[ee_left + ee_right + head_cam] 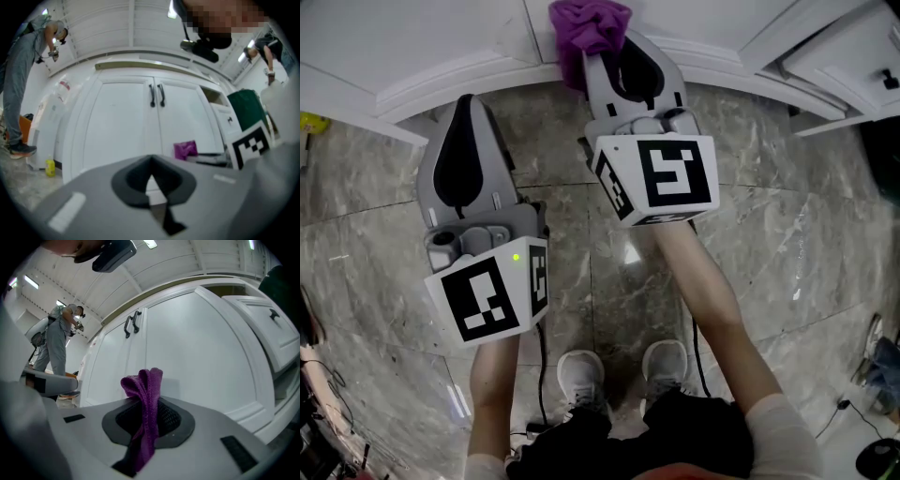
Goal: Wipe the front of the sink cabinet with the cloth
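The white sink cabinet (441,37) fills the top of the head view; its two doors carry black handles (157,96). My right gripper (617,56) is shut on a bunched purple cloth (591,23), held low and close to the right door (187,348). I cannot tell whether the cloth (143,385) touches the door; it stands up between the jaws of the right gripper (147,420). My left gripper (469,103) hangs back to the left over the floor. In its own view the left gripper (151,176) is shut on nothing, and the cloth (186,150) shows beyond it.
Grey marble floor (787,234) lies below the cabinet. White drawers (267,329) stand pulled out to the right of the doors. A small yellow bottle (50,166) sits on the floor at the cabinet's left. A person (56,343) stands further left. My shoes (581,375) are below.
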Demonstrator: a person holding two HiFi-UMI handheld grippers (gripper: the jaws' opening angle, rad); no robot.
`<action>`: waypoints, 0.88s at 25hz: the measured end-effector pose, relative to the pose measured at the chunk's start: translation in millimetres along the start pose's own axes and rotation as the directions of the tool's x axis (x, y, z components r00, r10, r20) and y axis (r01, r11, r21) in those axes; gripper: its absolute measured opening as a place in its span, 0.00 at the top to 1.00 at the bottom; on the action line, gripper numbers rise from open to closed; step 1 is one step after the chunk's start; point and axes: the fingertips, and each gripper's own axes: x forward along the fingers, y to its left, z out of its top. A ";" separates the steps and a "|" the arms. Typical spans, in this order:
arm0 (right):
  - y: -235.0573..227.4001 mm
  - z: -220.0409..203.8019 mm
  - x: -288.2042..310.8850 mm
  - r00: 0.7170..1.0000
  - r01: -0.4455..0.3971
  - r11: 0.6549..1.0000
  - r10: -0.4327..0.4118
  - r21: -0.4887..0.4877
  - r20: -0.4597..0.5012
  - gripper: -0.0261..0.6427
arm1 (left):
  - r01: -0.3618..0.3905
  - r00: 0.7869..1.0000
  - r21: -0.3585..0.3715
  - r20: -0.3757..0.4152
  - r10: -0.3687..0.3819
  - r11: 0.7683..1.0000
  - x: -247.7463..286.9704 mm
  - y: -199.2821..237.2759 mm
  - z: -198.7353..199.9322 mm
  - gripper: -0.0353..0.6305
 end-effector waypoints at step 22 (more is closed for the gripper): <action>-163.4 15.5 -81.8 0.943 0.330 0.938 -0.332 -0.103 0.004 0.88 | 0.085 0.996 -0.031 -0.038 -0.086 0.996 15.3 -90.5 -17.0 0.94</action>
